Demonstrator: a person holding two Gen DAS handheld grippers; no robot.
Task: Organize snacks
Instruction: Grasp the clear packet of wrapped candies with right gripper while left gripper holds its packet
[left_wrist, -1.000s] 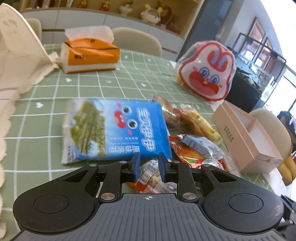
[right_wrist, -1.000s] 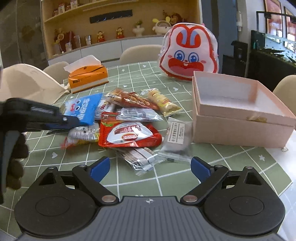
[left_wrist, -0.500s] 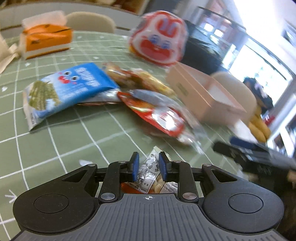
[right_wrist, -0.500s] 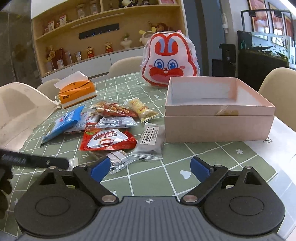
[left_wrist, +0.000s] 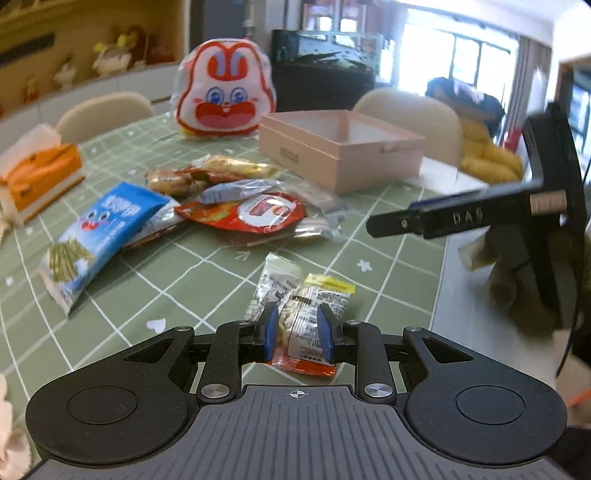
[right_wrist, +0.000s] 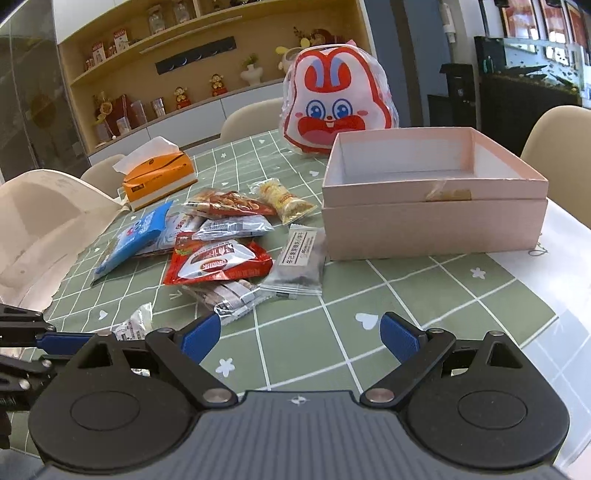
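My left gripper (left_wrist: 294, 328) is shut on a small clear snack packet (left_wrist: 308, 314) with white, yellow and red print, held near the table's front. It also shows in the right wrist view (right_wrist: 135, 326). A pile of snack packs lies mid-table: a blue seaweed bag (left_wrist: 99, 232), a red pouch (left_wrist: 255, 212) and several smaller wrappers (right_wrist: 229, 227). An open pink box (right_wrist: 432, 218) stands right of the pile, with a small scrap at its front edge. My right gripper (right_wrist: 300, 334) is open and empty above the cloth, in front of the box.
A rabbit-face bag (right_wrist: 338, 107) stands behind the box. An orange tissue box (right_wrist: 159, 179) sits at the far left. Beige chairs (right_wrist: 557, 147) ring the green checked tablecloth (right_wrist: 424, 295). A white table edge (right_wrist: 569, 236) runs on the right.
My left gripper has carried the snack packet away from the pile toward the near right, turning to face the box. My right gripper has drawn back a little, still open.
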